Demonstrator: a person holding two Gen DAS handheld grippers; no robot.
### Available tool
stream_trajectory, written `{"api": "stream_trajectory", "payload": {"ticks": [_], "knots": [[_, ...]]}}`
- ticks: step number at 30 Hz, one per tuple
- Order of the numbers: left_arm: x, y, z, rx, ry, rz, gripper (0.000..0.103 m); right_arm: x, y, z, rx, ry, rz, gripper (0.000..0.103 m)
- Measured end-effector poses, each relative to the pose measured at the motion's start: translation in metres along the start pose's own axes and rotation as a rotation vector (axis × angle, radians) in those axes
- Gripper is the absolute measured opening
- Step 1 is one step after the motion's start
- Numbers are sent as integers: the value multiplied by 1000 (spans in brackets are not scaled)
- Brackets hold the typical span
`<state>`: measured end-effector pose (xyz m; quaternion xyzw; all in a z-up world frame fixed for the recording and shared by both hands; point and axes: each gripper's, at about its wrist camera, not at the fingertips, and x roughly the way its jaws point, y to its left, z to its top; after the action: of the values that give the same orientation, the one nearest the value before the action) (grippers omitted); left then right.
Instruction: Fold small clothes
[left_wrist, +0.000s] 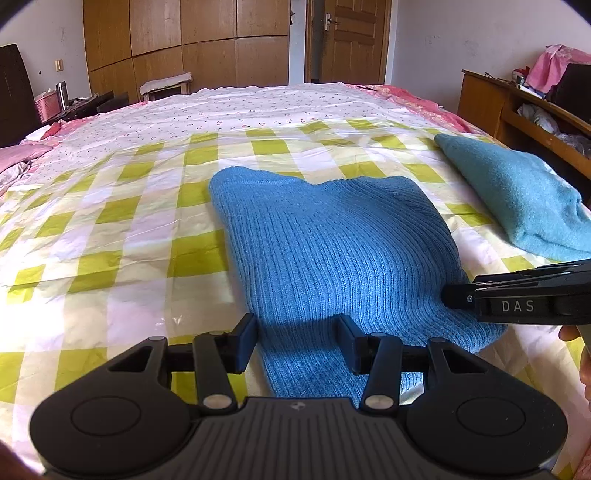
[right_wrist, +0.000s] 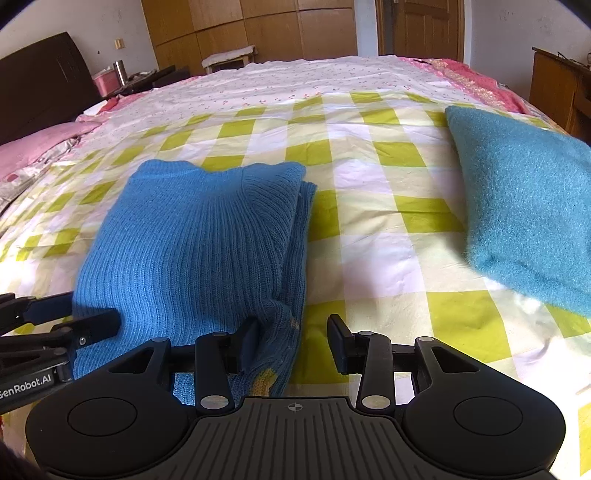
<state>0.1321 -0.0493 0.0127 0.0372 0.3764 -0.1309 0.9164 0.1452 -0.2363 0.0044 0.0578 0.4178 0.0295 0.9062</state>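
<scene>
**A:** Left wrist view: where is your blue ribbed sweater (left_wrist: 332, 251)?

**B:** Folded on the bed (left_wrist: 110, 229), near its front edge. Your left tongs (left_wrist: 297, 341) stand half open astride its near hem, pads clear of the knit.

**A:** And your right tongs (right_wrist: 293, 341)?

**B:** Parted over the sweater's right near corner, gripping nothing. A teal folded garment (right_wrist: 524, 214) lies well apart, toward the bed's right edge.
</scene>
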Motion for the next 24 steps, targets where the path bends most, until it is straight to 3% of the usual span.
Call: {"api": "stream_trajectory", "payload": {"ticks": [7, 12, 19, 24], "knots": [[-2, 2, 3, -8, -1, -6, 51, -14, -5, 2, 28, -27, 39, 38], [-7, 12, 12, -52, -29, -49, 52, -24, -19, 14, 103, -88, 100, 48], [4, 33, 29, -150, -65, -122, 57, 12, -45, 24, 270, -8, 225, 64], [22, 43, 29, -212, -57, -164, 62, 28, -46, 24, 296, 1, 274, 70]]}}
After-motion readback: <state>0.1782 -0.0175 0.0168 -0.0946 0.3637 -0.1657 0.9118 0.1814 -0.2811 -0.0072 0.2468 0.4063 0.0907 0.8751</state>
